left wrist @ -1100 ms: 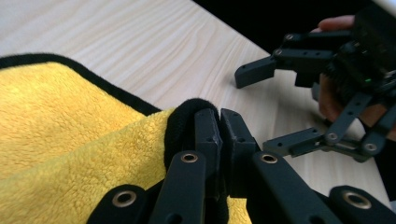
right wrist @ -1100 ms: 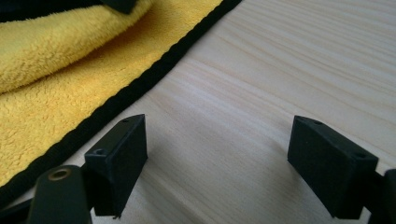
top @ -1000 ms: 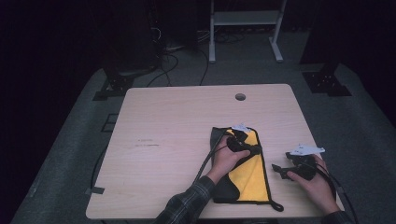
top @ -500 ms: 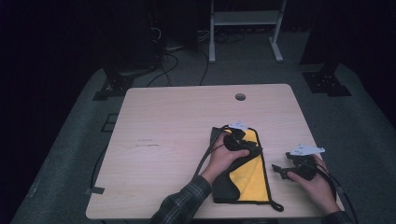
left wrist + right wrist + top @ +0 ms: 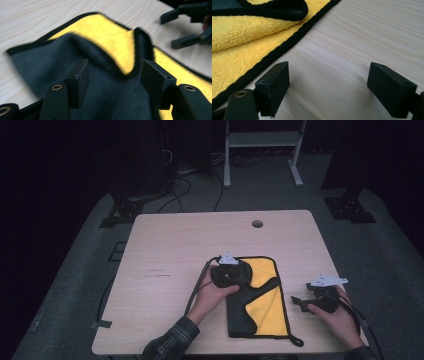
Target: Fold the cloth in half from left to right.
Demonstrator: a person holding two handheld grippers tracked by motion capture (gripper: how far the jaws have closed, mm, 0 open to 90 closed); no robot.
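- The table point(image 5: 165, 245) is being left bare on its left half; the work is being done at the near right.
- The left gripper point(image 5: 235, 275) is being held over the cloth point(image 5: 265, 315), at the cloth's far left corner. Its jaws have just been opening and are being kept partly apart, with nothing pinched between them; in the left gripper view the dark fold is lying loose below the pads point(image 5: 80, 80).
- The cloth, yellow with a black hem and a dark back, is lying at the near right of the table, between the two grippers. Its left part is being shown folded over, dark side up, with the yellow face exposed on the right.
- One fold is being judged as made and let go. The dark flap is lying crooked and rumpled, so straightening, and probably another fold, are being judged as left to do.
- The right gripper point(image 5: 299, 303) is being rested just right of the cloth, jaws wide, nothing held; bare wood is being seen between its pads point(image 5: 273, 85).
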